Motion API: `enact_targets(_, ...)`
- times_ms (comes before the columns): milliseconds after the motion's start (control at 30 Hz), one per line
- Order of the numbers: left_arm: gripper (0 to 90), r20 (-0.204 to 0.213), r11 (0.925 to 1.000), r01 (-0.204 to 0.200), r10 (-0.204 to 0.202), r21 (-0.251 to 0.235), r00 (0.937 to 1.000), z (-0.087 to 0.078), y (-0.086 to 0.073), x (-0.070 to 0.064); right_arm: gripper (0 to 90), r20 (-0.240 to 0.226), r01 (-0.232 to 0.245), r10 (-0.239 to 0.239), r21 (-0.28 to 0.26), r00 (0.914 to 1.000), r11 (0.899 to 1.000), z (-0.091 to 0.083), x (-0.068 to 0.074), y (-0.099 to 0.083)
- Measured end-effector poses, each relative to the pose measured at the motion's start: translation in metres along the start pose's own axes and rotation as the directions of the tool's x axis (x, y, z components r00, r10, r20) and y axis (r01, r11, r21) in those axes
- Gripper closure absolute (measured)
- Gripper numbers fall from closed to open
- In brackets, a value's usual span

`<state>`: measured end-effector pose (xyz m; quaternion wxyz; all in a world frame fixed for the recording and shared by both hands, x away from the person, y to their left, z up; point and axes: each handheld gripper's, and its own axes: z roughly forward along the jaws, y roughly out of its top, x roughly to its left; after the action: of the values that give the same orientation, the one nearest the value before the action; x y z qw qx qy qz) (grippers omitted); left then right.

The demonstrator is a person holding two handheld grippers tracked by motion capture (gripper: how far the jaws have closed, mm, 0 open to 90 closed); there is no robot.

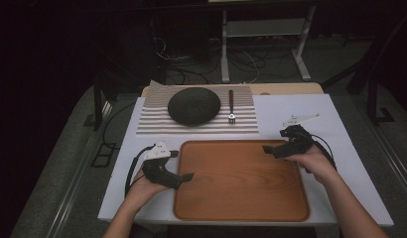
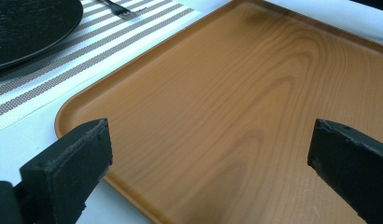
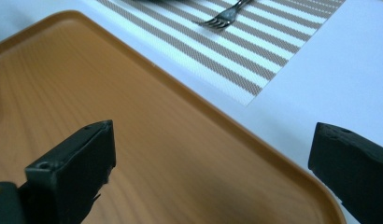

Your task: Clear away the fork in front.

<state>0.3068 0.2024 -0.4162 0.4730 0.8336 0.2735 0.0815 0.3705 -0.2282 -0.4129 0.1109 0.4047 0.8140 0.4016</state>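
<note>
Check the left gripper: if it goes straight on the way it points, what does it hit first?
Probably the brown wooden tray. The left gripper, jaws open, looks down and across its bare surface. Beyond the far rim lies only white table, though the downward tilt is hard to judge.

- We see a dim room, with the upper left of the frame almost black.
- At the centre stands a white rectangular table top (image 1: 340, 163), the brightest surface in view.
- Behind it, at the upper middle, we make out a pale metal frame with two legs (image 1: 263, 29) standing on the floor.
- Dark tangled cables (image 1: 191, 62) lie on the floor around that frame.
- A grey carpeted floor (image 1: 57, 183) spreads down the left and right sides of the frame.
- A pale metal rail (image 1: 75, 191) runs diagonally along the lower left.
</note>
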Motion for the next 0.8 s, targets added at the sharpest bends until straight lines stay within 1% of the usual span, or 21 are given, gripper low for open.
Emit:
enact_targets(167,0.0,0.0,1.0,0.002,-0.002,-0.005,1.0,0.0,0.0,0.0,0.7,-0.002,-0.002,0.002,0.004,1.0,1.0,0.006,-0.001,0.006)
enact_targets(233,0.0,-0.001,1.0,0.001,-0.001,-0.006,1.0,0.0,0.0,0.0,1.0,0.002,0.003,-0.003,0.0,1.0,1.0,0.01,-0.002,0.013)
enact_targets(433,0.0,-0.002,0.9999,0.002,-0.002,-0.01,1.0,-0.001,0.0,0.001,1.0,0.008,0.007,-0.007,0.004,0.9999,1.0,0.016,-0.003,0.023)
enact_targets(533,0.0,-0.002,0.9999,0.002,-0.002,-0.012,1.0,-0.001,0.0,0.0,1.0,0.015,0.013,-0.013,0.015,0.9998,1.0,0.022,-0.004,0.031)
enact_targets(633,0.0,-0.003,0.9999,0.001,-0.001,-0.012,1.0,-0.001,0.0,0.0,1.1,0.018,0.01,-0.011,0.02,0.9998,1.0,0.026,-0.003,0.035)
enact_targets(667,0.0,-0.005,0.9999,0.001,-0.001,-0.012,1.0,-0.001,0.0,0.001,1.1,0.023,0.01,-0.01,0.026,0.9997,1.0,0.03,-0.003,0.039)
enact_targets(800,0.0,-0.007,0.9999,-0.001,0.001,-0.012,1.0,-0.001,0.0,0.0,1.1,0.027,0.003,-0.004,0.036,0.9996,0.999,0.037,-0.004,0.045)
